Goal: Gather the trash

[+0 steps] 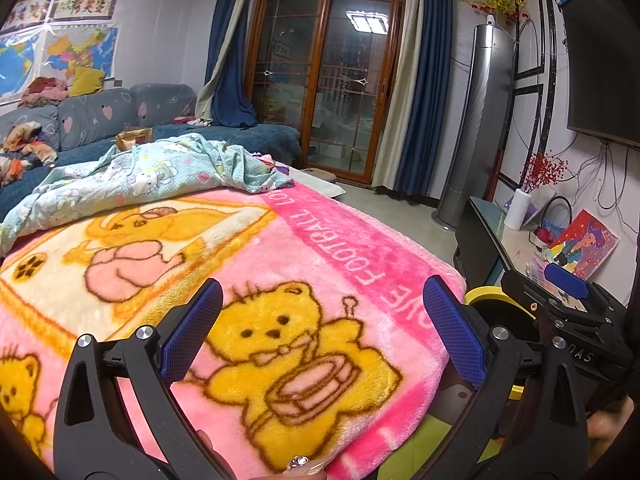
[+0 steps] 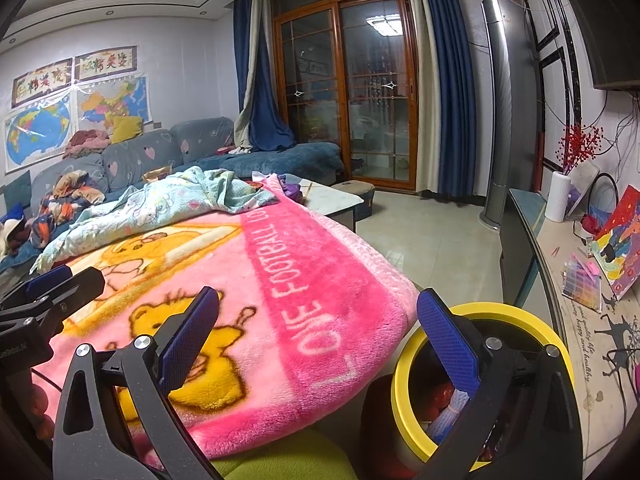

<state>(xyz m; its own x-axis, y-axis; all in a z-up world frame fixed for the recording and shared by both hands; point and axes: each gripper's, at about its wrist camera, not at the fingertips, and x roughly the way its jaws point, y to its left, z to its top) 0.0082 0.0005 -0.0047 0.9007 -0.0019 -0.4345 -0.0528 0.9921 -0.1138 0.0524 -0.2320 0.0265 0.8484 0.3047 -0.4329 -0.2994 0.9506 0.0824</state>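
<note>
A yellow-rimmed trash bin (image 2: 486, 314) stands at the pink blanket's right corner, with red and white scraps (image 2: 450, 402) inside; in the left wrist view only a sliver of the bin (image 1: 498, 300) shows. My right gripper (image 2: 318, 330) is open and empty, its right finger over the bin's mouth. My left gripper (image 1: 322, 326) is open and empty above the pink bear blanket (image 1: 280, 280), and it shows at the left edge in the right wrist view (image 2: 48, 292). No loose trash shows on the blanket.
A pale blue cartoon quilt (image 1: 140, 176) lies crumpled at the blanket's far end. A cluttered blue sofa (image 2: 140, 160) runs behind. A low table (image 2: 332, 200) and tiled floor (image 2: 436, 240) lie toward the glass doors. A TV cabinet (image 2: 584, 280) lines the right wall.
</note>
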